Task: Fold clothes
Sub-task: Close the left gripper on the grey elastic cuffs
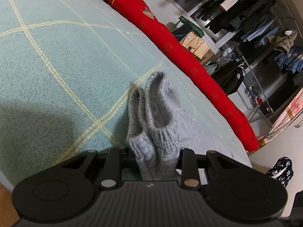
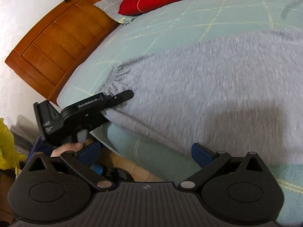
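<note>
Folding barely begun, by my reading: grey trousers (image 2: 198, 87) lie spread nearly flat over the checked sheet (image 2: 170, 19), filling centre and right of the right wrist view, with no fold laid across the body that I can see. Left gripper (image 1: 155, 157) is clamped on the elastic waistband (image 1: 151, 113), which stands bunched and doubled between its jaws, low centre of the left wrist view; the same gripper shows at left of the right wrist view, biting the gathered waistband at the bed's edge. Right gripper (image 2: 144, 153) hangs spread wide over the near hem, blue pads (image 2: 200, 153) clear of cloth, holding nothing. Right view is smeared, so fine creases cannot be judged.

Left to do, judged: whole fold, then smoothing.

Around: red bolster (image 1: 180, 47) runs along the far side, upper centre to right; wooden headboard (image 2: 56, 43) upper left; clothes rack (image 1: 255, 28) upper right. Bolster lies near the trousers' far side and may crowd the fold.
</note>
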Action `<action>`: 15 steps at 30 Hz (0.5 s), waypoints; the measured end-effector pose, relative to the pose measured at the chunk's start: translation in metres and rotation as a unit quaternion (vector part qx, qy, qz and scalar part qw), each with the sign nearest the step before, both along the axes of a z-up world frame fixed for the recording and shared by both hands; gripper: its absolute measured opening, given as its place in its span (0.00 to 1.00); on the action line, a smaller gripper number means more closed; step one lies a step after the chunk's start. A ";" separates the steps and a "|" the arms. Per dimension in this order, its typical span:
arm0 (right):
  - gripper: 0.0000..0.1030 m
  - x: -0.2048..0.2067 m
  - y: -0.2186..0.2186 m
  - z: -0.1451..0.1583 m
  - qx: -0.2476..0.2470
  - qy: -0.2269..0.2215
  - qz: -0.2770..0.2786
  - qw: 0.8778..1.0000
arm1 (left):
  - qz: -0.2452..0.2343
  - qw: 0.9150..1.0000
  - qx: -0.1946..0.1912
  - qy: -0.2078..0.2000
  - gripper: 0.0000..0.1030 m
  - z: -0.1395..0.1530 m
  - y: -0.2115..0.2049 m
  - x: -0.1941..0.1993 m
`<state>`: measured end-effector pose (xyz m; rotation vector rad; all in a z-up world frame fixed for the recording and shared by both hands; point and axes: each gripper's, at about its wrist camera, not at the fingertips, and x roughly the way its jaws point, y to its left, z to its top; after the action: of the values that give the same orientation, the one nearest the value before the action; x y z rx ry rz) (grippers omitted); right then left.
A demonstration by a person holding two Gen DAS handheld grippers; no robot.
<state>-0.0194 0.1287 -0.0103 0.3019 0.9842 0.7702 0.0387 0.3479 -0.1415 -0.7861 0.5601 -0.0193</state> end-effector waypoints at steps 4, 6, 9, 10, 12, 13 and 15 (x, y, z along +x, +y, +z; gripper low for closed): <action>1.00 0.016 -0.001 0.018 0.009 -0.032 -0.011 0.999 | 0.000 1.000 -0.002 -0.001 0.28 -0.001 0.001 -0.001; 1.00 0.035 0.000 0.021 0.011 -0.036 -0.025 0.999 | 0.001 1.000 0.000 0.002 0.28 0.000 0.000 -0.001; 1.00 0.067 0.006 0.014 0.012 -0.018 -0.040 0.999 | 0.001 1.000 0.008 0.009 0.28 0.002 0.000 0.001; 1.00 0.075 0.008 0.010 0.009 -0.013 -0.041 0.999 | 0.000 1.000 0.012 0.012 0.28 0.004 0.000 0.002; 1.00 0.089 0.013 0.003 0.005 -0.003 -0.043 0.999 | -0.001 1.000 0.016 0.016 0.28 0.005 0.000 0.003; 1.00 0.096 0.016 0.000 0.005 0.000 -0.045 0.999 | -0.002 1.000 0.017 0.017 0.28 0.006 0.001 0.003; 1.00 0.108 0.021 -0.006 0.004 0.004 -0.047 0.999 | -0.003 1.000 0.019 0.016 0.28 0.005 0.001 0.003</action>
<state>0.0883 0.1496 -0.0161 0.3568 0.9679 0.6882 0.0417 0.3489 -0.1360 -0.7494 0.5919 -0.0027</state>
